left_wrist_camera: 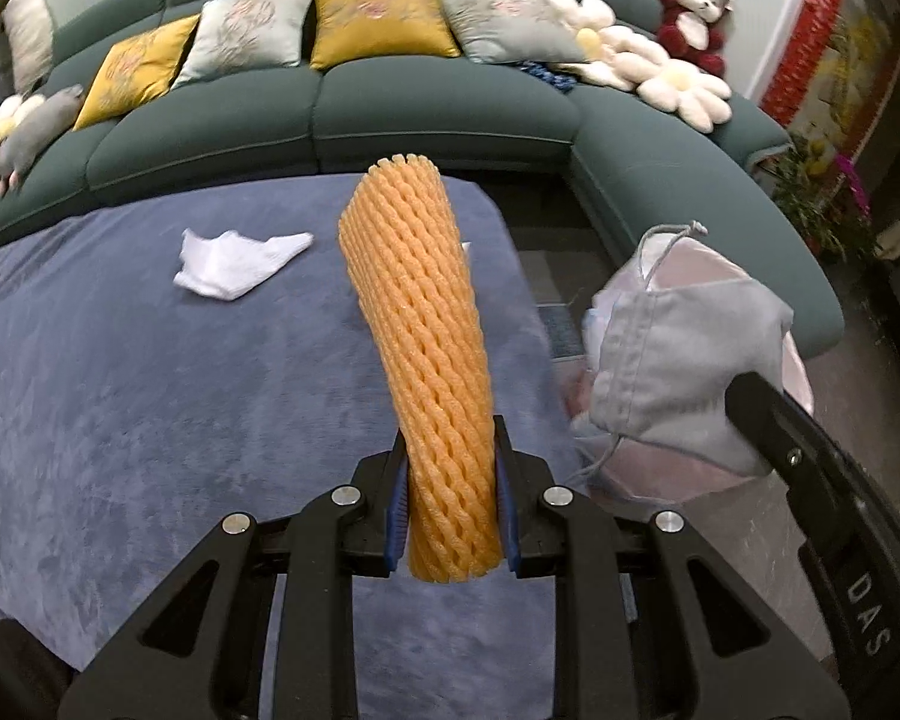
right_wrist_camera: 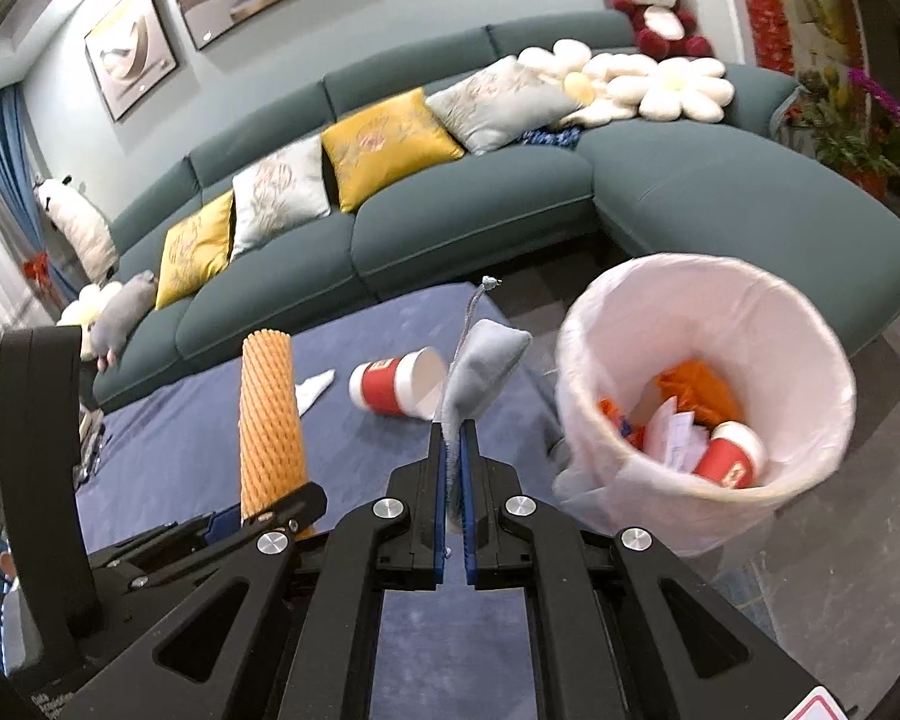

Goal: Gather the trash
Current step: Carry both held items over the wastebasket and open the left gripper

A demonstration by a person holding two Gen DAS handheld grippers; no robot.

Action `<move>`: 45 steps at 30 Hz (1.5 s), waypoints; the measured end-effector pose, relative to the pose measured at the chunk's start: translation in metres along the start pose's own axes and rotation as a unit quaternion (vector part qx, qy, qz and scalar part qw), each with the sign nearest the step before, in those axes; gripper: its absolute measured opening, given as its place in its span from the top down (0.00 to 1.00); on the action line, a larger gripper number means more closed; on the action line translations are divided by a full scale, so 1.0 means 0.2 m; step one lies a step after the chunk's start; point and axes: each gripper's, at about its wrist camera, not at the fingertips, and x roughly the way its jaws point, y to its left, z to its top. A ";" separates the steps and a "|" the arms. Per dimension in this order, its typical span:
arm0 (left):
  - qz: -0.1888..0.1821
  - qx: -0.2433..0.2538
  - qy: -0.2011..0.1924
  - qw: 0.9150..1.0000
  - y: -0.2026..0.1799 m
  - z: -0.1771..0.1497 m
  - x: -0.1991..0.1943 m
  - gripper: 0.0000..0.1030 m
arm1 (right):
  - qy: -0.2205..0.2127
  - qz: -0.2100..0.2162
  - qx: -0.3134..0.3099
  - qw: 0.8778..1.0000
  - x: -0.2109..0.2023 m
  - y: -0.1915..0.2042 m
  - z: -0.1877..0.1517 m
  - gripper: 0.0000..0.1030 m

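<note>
My left gripper (left_wrist_camera: 451, 483) is shut on an orange foam net sleeve (left_wrist_camera: 417, 324), which stands upright above the blue-covered table (left_wrist_camera: 120, 390). The sleeve also shows in the right wrist view (right_wrist_camera: 269, 420). My right gripper (right_wrist_camera: 451, 468) is shut on the grey fabric rim (right_wrist_camera: 480, 372) of a trash bag with a white liner (right_wrist_camera: 708, 324), holding it open at the table's right edge. Inside lie a red paper cup (right_wrist_camera: 729, 459), orange scraps and paper. The bag appears in the left wrist view (left_wrist_camera: 684, 354). A crumpled white tissue (left_wrist_camera: 234, 261) and a tipped red cup (right_wrist_camera: 399, 384) lie on the table.
A green sectional sofa (left_wrist_camera: 438, 102) with yellow and grey cushions curves behind and to the right of the table. Flower pillows (right_wrist_camera: 666, 81) and a red plush toy (right_wrist_camera: 654, 6) sit on it. Potted plants (right_wrist_camera: 852, 120) stand at far right. Dark floor lies under the bag.
</note>
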 end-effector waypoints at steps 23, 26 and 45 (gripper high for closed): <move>-0.058 0.128 -0.015 0.990 -0.72 0.02 -0.04 0.78 | -0.062 -0.073 0.088 0.992 -0.31 -0.66 0.06 0.95; -0.063 0.139 -0.014 0.988 -0.80 0.03 -0.02 0.78 | -0.066 -0.079 0.097 0.990 -0.33 -0.73 0.07 0.95; -0.068 0.176 0.006 0.982 -1.05 0.08 0.19 0.66 | -0.071 -0.094 0.144 0.982 -0.32 -0.98 0.04 0.95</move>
